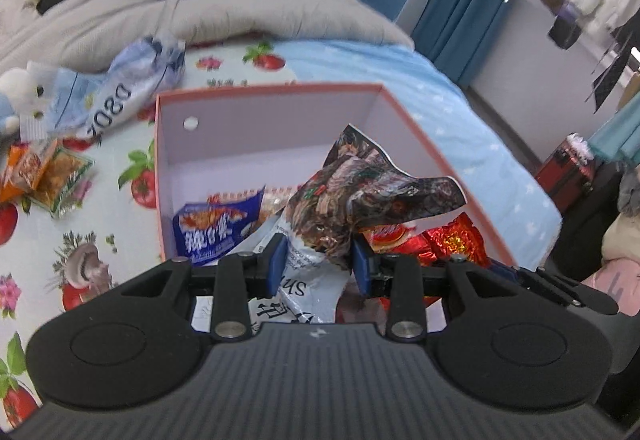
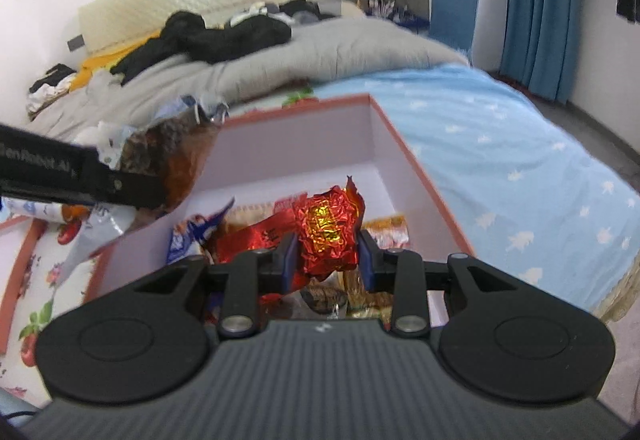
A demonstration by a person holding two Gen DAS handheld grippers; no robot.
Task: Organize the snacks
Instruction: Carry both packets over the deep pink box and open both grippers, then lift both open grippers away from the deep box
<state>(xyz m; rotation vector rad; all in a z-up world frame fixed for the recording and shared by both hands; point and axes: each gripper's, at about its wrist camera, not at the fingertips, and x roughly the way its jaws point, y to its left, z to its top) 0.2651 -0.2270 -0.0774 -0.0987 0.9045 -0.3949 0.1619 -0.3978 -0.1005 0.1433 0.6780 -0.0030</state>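
both packets hang over the pink box (image 1: 404, 127): left gripper (image 1: 318, 260) fingers pinch the brown packet (image 1: 360, 191), right gripper (image 2: 328, 256) the red foil packet (image 2: 326, 228); lower well inside before releasing

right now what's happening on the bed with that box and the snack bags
A person is sorting snacks into a pink box on the bed. The left hand-held gripper is shut on a dark crinkled snack bag, held over the box. The right hand-held gripper is shut on a red foil packet, also over the box. A blue packet already lies inside; more snacks wait on the sheet.
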